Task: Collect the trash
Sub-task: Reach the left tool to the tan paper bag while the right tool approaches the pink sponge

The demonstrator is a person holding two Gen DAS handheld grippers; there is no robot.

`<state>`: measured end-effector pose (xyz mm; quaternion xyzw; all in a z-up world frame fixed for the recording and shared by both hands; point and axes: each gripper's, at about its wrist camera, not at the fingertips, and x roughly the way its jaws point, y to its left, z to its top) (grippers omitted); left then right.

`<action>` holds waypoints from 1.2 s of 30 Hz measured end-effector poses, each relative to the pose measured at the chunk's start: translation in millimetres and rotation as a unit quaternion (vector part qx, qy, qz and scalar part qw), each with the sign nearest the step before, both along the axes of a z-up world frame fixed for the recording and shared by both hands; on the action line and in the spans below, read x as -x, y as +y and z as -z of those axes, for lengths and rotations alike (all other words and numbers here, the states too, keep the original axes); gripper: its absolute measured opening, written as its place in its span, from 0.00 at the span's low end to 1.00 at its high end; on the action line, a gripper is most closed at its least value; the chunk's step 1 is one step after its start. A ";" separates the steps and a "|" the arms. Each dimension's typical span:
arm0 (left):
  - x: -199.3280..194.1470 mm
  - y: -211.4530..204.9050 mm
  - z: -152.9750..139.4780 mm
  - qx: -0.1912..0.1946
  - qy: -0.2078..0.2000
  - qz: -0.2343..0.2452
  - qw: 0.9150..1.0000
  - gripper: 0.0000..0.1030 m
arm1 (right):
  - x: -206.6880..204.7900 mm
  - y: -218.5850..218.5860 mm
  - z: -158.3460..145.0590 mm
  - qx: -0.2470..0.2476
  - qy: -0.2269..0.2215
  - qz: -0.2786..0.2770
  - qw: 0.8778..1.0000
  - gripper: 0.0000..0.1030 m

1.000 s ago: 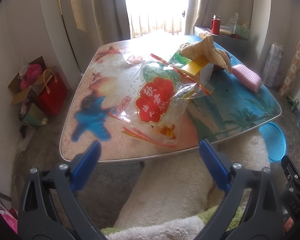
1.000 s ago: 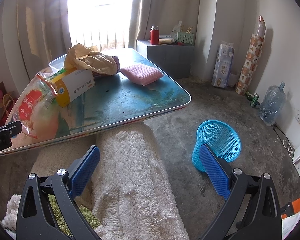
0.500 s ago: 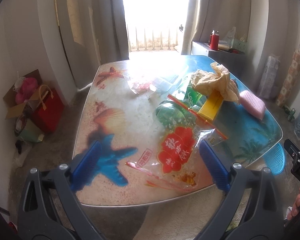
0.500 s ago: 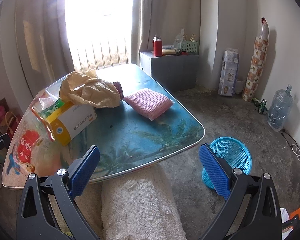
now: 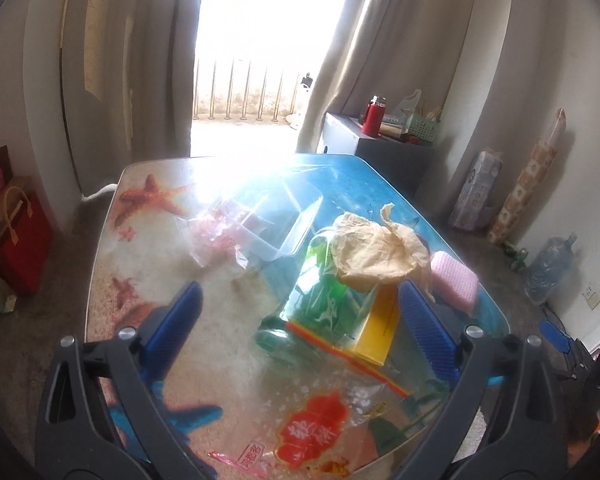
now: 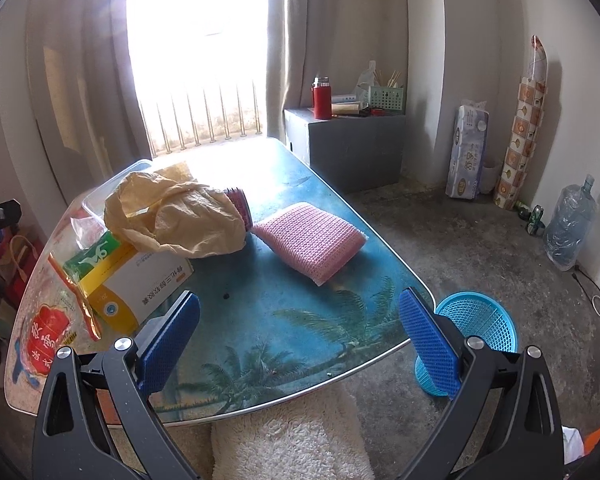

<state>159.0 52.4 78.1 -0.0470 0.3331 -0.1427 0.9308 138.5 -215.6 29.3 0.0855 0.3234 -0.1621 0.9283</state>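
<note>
Trash lies on a low table [image 5: 152, 272] with a beach print. A crumpled tan paper bag [image 5: 376, 252] [image 6: 176, 216] rests on a yellow and white box [image 6: 140, 288] [image 5: 380, 328]. A clear bag with a red label [image 5: 312, 432] [image 6: 46, 340] lies at the near edge. A clear bag with green contents [image 5: 320, 304] lies under the box. My left gripper [image 5: 300, 340] is open and empty above the table. My right gripper [image 6: 300, 340] is open and empty over the table's near right part. A blue mesh waste basket [image 6: 476, 332] stands on the floor right of the table.
A pink knitted pad [image 6: 312, 240] and a clear plastic tray [image 5: 276, 224] lie on the table. A white fluffy rug [image 6: 292, 440] lies below the near edge. A grey cabinet [image 6: 352, 144], a water jug [image 6: 568, 228] and a red bag [image 5: 20, 240] stand around.
Both grippers have risen and moved forward over the table. The views now look down on the tabletop instead of at its near edge and the rug. Both stay open.
</note>
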 end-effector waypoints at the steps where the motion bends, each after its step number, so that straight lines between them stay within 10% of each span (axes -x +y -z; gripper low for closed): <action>1: -7.8 1.5 -1.9 0.002 0.000 -0.004 1.000 0.92 | -3.5 -1.6 -1.0 -0.010 -0.005 -0.007 1.000 0.94; 12: -53.5 7.8 1.3 0.071 0.027 0.015 0.997 0.91 | -76.4 -9.4 -4.6 -0.205 -0.014 -0.116 0.972 0.94; 17: -64.5 -26.3 2.4 0.085 0.039 0.095 0.991 0.61 | -99.9 -17.6 10.2 -0.276 -0.006 -0.103 0.955 0.94; 22: -64.9 -80.1 11.2 -0.015 0.032 0.210 0.977 0.62 | -91.2 -29.2 14.0 -0.275 -0.006 -0.081 0.958 0.78; 25: -61.2 -113.8 21.3 -0.095 0.025 0.261 0.960 0.82 | -78.6 -45.0 13.6 -0.282 -0.014 -0.057 0.958 0.76; 29: -63.5 -150.2 38.8 -0.183 0.026 0.297 0.937 0.83 | -64.8 -61.4 16.0 -0.281 -0.014 -0.038 0.959 0.76; 36: -90.9 -179.2 72.5 -0.231 0.077 0.297 0.923 0.83 | -62.7 -72.9 24.2 -0.295 -0.010 -0.030 0.955 0.76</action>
